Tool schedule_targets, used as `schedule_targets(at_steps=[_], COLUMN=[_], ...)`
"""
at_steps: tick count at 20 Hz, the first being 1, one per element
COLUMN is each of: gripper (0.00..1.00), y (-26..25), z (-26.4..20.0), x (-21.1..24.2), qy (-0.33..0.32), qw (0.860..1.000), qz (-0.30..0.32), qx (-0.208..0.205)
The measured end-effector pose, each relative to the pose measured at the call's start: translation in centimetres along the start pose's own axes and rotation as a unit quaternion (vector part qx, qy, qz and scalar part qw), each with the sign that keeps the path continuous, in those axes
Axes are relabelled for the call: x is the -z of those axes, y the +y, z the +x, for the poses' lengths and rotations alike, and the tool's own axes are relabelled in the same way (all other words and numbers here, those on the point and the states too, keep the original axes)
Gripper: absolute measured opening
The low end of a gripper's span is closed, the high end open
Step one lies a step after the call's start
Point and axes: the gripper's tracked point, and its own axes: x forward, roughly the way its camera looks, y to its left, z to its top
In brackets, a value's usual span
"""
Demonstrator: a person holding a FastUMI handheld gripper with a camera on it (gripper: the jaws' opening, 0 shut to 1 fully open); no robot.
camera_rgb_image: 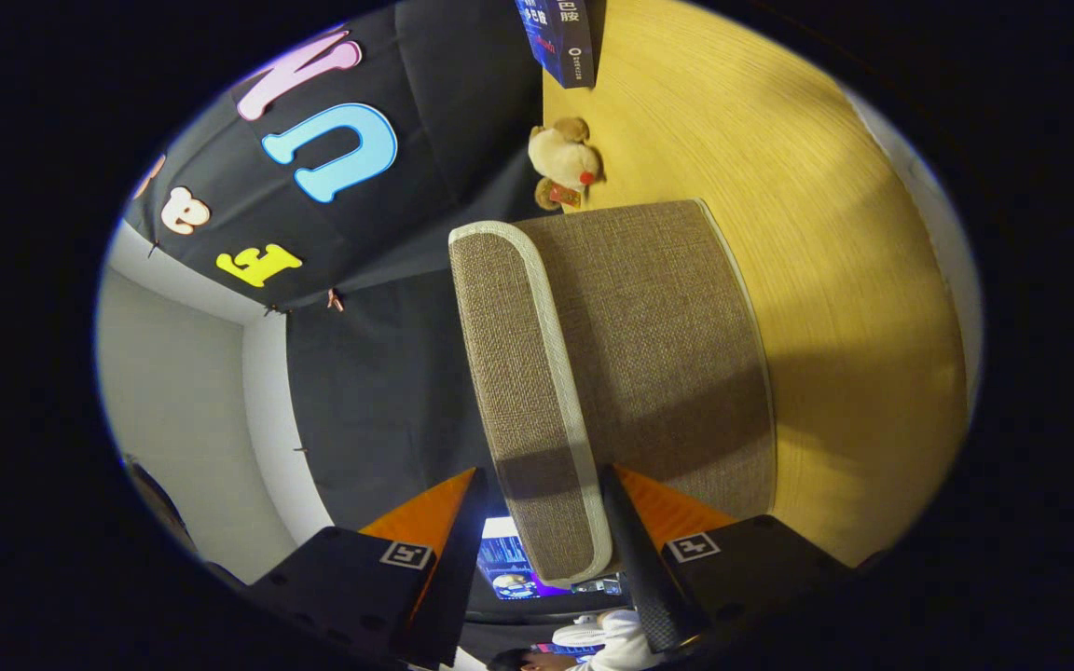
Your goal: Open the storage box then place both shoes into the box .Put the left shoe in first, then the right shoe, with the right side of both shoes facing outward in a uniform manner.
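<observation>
The storage box (658, 354) is brown woven fabric with a white-trimmed lid and stands on the yellow wooden table (835, 280). The view is rolled on its side, so the table runs up one side and the booth wall up the other. The lid's rim flap (528, 391) reaches back between my two fingers. My gripper (544, 477) is shut on that rim: one orange-and-black finger (462, 531) presses its outer face and the other finger (635, 540) lies against the white trim on the lid's top side. The lid looks shut flat on the box.
Beyond the box a small tan plush toy (565, 163) lies on the table, and a dark blue carton (560, 42) stands farther on. Behind my fingers are a lit screen (514, 568) and a person's white sleeve (607, 638). Bare wood stretches beside the box.
</observation>
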Motion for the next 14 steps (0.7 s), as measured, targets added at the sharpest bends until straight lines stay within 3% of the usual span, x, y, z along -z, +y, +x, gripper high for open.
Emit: schedule_targets(at_steps=[9,11,14], gripper=[0.72,0.58,0.36], y=[4.7,5.6,4.8], z=[-1.3,-1.5,-1.2], x=[0.7,1.0,-0.3], qy=[0.014,0.017,-0.016], qw=[0.998,0.998,1.000], qz=[0.011,0.011,-0.003], qx=[-0.053,-0.059,-0.027])
